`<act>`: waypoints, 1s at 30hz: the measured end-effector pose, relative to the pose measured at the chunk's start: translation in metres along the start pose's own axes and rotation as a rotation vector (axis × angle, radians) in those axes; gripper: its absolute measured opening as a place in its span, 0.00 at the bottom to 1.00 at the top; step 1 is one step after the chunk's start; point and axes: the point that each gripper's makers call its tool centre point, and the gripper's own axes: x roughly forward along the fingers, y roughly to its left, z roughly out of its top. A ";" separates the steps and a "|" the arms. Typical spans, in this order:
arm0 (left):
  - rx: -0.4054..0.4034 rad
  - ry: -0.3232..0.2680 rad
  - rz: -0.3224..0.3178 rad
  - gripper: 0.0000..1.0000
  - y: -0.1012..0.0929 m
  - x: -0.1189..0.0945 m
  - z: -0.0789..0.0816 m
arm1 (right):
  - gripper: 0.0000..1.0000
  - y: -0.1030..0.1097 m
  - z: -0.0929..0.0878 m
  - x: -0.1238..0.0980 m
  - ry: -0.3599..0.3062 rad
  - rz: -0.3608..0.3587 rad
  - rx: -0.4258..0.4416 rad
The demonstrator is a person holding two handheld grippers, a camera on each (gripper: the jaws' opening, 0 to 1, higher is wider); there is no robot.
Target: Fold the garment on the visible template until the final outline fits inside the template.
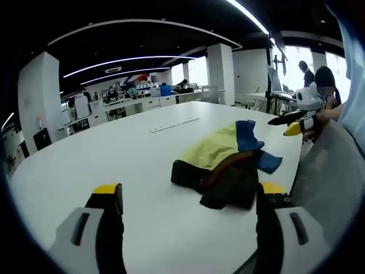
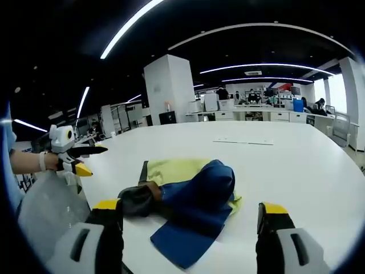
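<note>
Each gripper (image 1: 191, 197) (image 2: 191, 214) has black jaws with yellow tips (white housings behind); grey clothing.

Dim room overall. Curved ceiling light strips (image 1: 142, 58) glare overhead; windows (image 1: 296, 68) blown out far beyond left gripper's jaws. White table (image 2: 296, 165) evenly lit, faint sheen. Soft shadows. Heavy fisheye bending toward edges; mild blur throughout.

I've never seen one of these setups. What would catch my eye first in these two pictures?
Probably the crumpled garment, a bright heap of yellow, blue and black lying on the big white table, just ahead of both claws. Next, the yellow-tipped, wide-open right claw framing it from below, and the left claw held in a person's hand at the table's edge. Behind it all stretches an open office with curved ceiling light strips.
</note>
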 end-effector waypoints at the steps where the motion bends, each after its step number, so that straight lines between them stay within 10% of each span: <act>1: 0.002 -0.001 0.001 0.94 0.000 0.000 0.000 | 0.99 0.000 0.000 0.000 0.001 0.001 0.000; 30: 0.001 0.011 -0.003 0.93 0.000 0.000 -0.002 | 0.98 0.002 -0.003 0.001 0.020 0.006 -0.005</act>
